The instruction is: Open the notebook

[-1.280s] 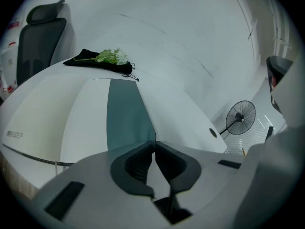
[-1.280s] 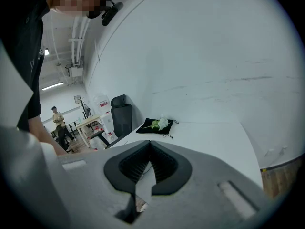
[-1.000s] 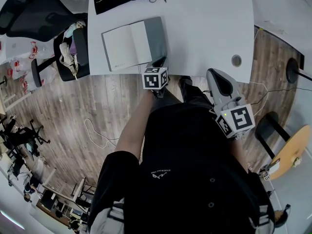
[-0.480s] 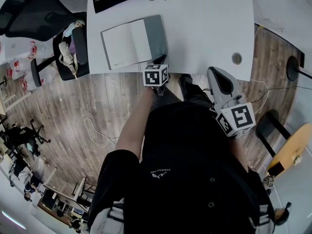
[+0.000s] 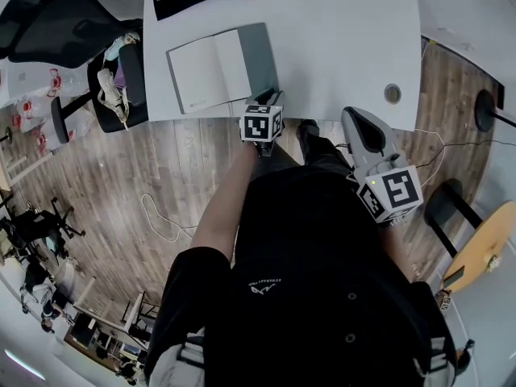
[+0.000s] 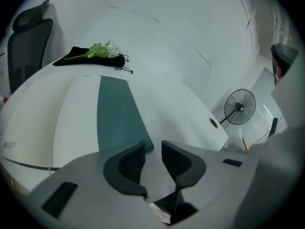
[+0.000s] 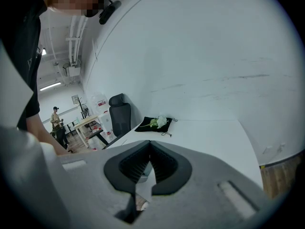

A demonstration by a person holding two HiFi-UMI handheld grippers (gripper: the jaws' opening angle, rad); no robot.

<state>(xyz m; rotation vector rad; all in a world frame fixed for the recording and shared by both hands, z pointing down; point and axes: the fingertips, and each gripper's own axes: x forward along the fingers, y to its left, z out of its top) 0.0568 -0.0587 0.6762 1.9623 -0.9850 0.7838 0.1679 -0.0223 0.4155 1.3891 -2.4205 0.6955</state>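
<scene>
Notebook (image 5: 219,69) lies open on table (image 5: 339,39); L gripper (image 6: 152,149) jaws just opened partway, nothing betw. them, R gripper (image 7: 150,149) jaws closed, empty; looks like release step, next: back L off.

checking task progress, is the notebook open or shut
Open: the notebook lies spread flat on the table, white page showing beside its grey cover.

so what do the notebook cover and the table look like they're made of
Notebook cover: matte grey-green, flat and smooth, probably coated card or faux leather. Table: even white surface with a faint sheen, likely laminate or painted board.
</scene>
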